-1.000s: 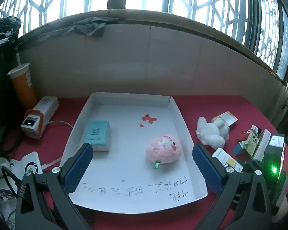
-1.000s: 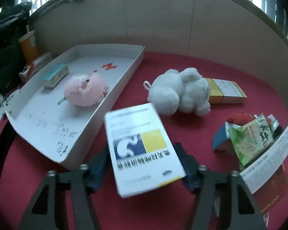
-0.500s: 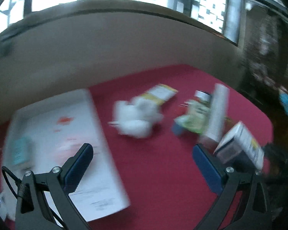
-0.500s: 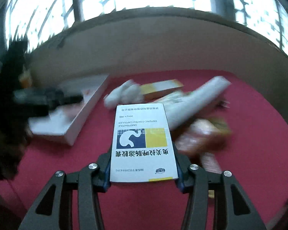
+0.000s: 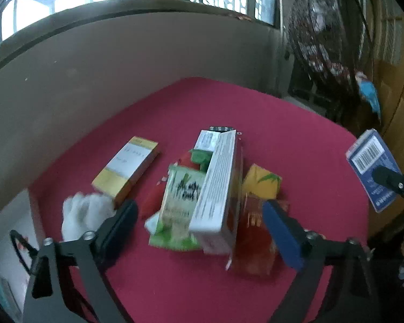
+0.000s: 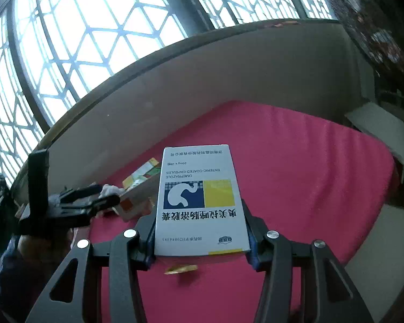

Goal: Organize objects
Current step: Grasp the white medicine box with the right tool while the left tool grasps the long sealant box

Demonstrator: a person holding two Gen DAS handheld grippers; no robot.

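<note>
My right gripper (image 6: 199,239) is shut on a white medicine box (image 6: 199,202) with a blue and yellow panel, held above the red table. That box also shows at the right edge of the left wrist view (image 5: 374,172). My left gripper (image 5: 199,226) is open and empty, hovering over a pile: a tall white box (image 5: 215,188), a green snack packet (image 5: 177,207), a red packet (image 5: 253,242) and a yellow packet (image 5: 261,183). A yellow-and-white box (image 5: 126,167) and a white plush toy (image 5: 86,212) lie to the left.
The white tray (image 5: 10,237) is at the far left edge of the left wrist view. A beige wall (image 5: 121,62) bounds the red table (image 5: 282,140) at the back. A fan (image 5: 326,43) stands beyond the table's right corner.
My left gripper swung right from the tray to over the pile of packets. My right gripper lifted the medicine box off the table and tilted upward.
</note>
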